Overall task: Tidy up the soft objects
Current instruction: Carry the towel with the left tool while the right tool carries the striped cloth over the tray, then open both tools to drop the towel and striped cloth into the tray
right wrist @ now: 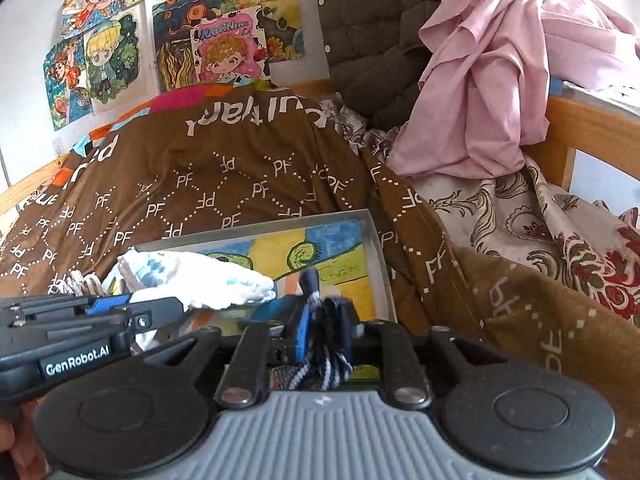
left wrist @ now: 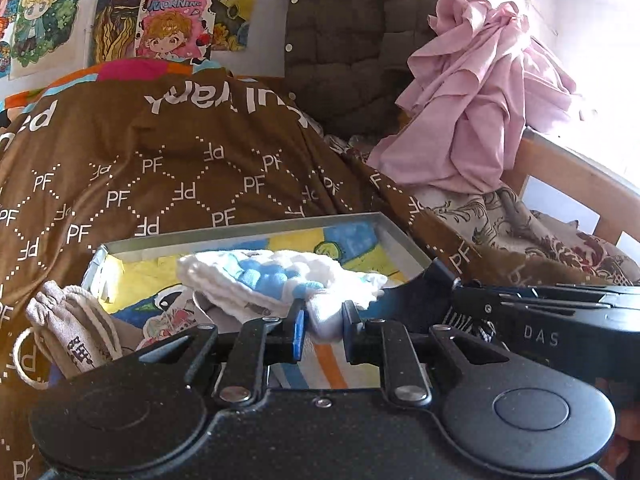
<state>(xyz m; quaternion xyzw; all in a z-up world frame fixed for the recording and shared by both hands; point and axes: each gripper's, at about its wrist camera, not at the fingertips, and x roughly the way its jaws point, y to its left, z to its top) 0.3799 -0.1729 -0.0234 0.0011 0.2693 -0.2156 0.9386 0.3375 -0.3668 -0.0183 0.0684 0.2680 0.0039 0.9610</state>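
A shallow metal tray [left wrist: 240, 233] lined with a colourful drawing lies on a brown "PF" blanket [left wrist: 168, 168]. In it lies a crumpled white-and-blue soft cloth [left wrist: 276, 278], whose near white end sits between the blue pads of my left gripper [left wrist: 324, 330], which is shut on it. In the right wrist view, my right gripper [right wrist: 326, 332] is shut on a dark navy fabric piece with white stripes [right wrist: 326, 364], low over the tray [right wrist: 256, 227]. The white cloth [right wrist: 192, 280] lies to its left. A beige drawstring pouch [left wrist: 74, 326] rests against the tray's left edge.
A pink garment [left wrist: 472, 92] is heaped at the back right on a wooden bed frame [left wrist: 568, 168]. A dark quilted jacket [left wrist: 344, 28] hangs behind. Cartoon posters [left wrist: 172, 28] cover the wall. A floral sheet [right wrist: 520, 224] lies to the right of the blanket.
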